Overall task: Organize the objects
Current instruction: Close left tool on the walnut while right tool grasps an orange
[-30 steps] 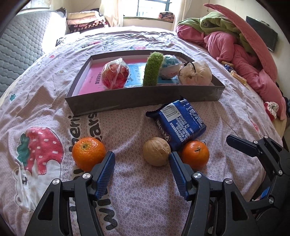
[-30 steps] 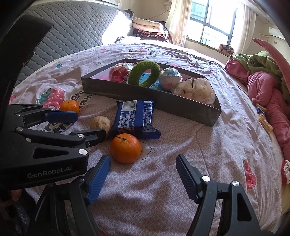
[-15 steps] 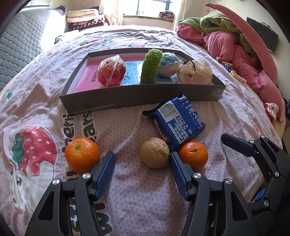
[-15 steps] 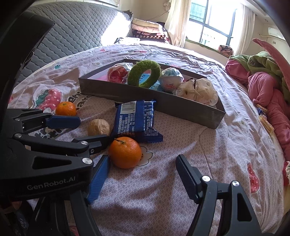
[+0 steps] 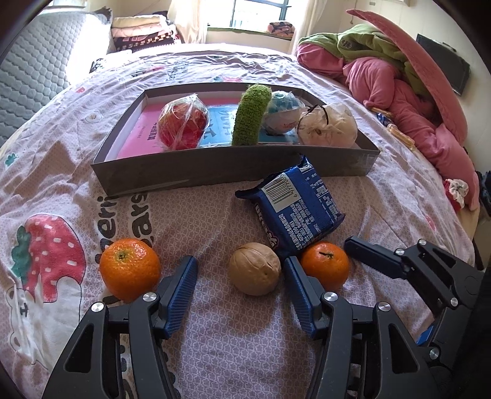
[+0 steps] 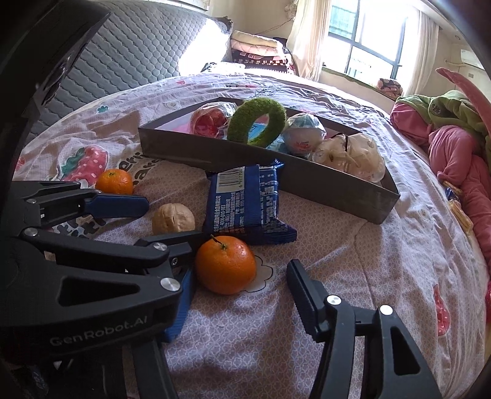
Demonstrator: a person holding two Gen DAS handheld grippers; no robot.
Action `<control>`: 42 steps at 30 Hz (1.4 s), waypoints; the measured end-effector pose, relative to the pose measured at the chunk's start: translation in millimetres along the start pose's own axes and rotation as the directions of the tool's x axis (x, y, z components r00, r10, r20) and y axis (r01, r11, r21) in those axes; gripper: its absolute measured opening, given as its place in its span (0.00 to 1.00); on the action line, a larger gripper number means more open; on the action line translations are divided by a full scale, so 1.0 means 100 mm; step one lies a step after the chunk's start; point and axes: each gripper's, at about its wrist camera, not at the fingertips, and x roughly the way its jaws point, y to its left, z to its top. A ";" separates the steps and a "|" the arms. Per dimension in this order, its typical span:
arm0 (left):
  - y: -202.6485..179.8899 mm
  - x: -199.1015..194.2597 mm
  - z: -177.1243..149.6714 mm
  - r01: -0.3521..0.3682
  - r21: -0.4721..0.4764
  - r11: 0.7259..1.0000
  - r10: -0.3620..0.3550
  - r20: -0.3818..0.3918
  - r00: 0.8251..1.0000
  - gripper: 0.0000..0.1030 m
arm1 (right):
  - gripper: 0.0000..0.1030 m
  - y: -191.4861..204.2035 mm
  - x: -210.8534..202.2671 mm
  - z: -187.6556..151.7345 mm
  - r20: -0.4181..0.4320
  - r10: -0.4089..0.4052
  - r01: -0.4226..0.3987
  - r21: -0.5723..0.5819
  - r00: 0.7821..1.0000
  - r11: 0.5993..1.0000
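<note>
Left tongs (image 5: 239,290) spread around the walnut (image 5: 254,272); centre it, then squeeze gently. Right tongs (image 6: 239,294) spread, flanking the tangerine (image 6: 225,264).

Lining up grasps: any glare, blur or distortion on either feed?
Left wrist: sharp, but fisheye bows the tray wall; window blown out. Right wrist: window glare, left hand-held gripper blocks the lower left, orange crisp.
</note>
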 end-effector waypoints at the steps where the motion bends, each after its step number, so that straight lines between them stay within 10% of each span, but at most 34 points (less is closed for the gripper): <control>1: -0.01 0.00 0.00 0.005 0.001 1.000 -0.005 0.000 1.000 0.54 | 0.50 0.00 0.00 0.00 0.002 0.004 -0.004 0.002 1.000 1.000; 7: -0.02 -0.01 0.01 0.043 0.005 0.999 -0.043 -0.005 0.999 0.33 | 0.37 0.01 0.01 0.00 -0.002 0.030 -0.030 -0.001 1.000 1.000; 42: -0.16 -0.36 0.11 0.030 -0.005 1.000 -0.030 0.059 0.998 0.33 | 0.37 -0.26 -0.27 0.01 0.070 0.125 -0.129 0.060 0.990 0.990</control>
